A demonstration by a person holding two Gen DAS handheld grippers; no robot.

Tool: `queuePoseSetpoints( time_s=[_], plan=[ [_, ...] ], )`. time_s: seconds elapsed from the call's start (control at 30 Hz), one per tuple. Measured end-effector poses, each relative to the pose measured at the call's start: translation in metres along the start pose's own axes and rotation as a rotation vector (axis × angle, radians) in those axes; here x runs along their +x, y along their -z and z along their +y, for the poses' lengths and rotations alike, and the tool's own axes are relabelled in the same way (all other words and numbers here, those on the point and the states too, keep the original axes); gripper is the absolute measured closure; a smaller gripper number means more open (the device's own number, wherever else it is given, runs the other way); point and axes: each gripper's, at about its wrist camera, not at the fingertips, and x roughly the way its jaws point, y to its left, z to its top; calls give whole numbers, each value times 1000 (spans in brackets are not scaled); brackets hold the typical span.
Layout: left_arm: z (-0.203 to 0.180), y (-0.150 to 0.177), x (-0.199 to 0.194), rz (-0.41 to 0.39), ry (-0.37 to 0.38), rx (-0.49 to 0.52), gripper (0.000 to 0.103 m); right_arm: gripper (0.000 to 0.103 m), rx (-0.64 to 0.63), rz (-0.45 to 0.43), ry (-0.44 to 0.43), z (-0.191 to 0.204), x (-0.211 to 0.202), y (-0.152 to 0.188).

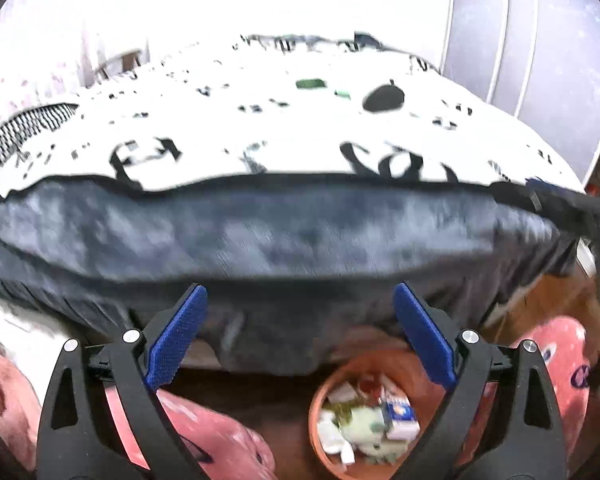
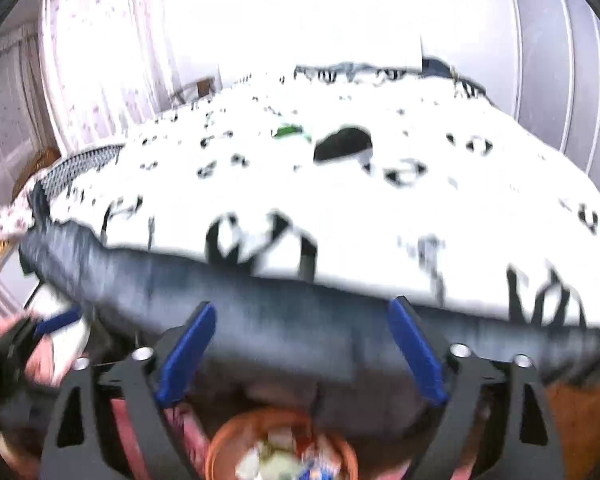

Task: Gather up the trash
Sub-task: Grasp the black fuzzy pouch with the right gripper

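An orange bin [image 1: 313,412] stands on the floor at the foot of the bed and holds crumpled paper, small boxes and other trash [image 1: 368,420]. My left gripper [image 1: 300,292] hangs above and just behind it, open, with nothing between its blue pads [image 1: 176,344]. The right wrist view shows the bin's rim [image 2: 216,448] at the bottom edge, below my right gripper [image 2: 302,306], which is open and empty too. On the bed cover lie a green wrapper [image 1: 310,83] [image 2: 287,131], a smaller green piece [image 1: 342,93] and a black rounded object [image 1: 383,98] [image 2: 342,144].
The bed [image 1: 300,232] fills the middle, with a white black-patterned cover over a grey side. A person's pink clothing [image 1: 220,440] flanks the bin. There is wooden floor [image 1: 540,304] to the right, a grey panelled wall [image 1: 540,40] beyond and curtains [image 2: 100,60] at the left.
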Motion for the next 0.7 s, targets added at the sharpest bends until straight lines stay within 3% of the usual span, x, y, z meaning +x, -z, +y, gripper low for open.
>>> queuePoseSetpoints(
  time_s=[0.17,0.33,0.47,0.6,0.7],
  plan=[
    [14,-11,-7,-43,-8,-34,11,9,72,-23,-7,-9,55,-80],
    [33,-13,0,-15,11,-83,11,9,139,54,101,-17,139,-139],
    [50,-7,9,5,-9,-101,11,9,144,127,182,-24,192,-159],
    [72,-12,14,10,-30,-148,11,13,122,182,245,-30,219,-164],
    [80,-19,16,2,-47,-169,11,31,116,233,256,-33,234,-162]
  ],
)
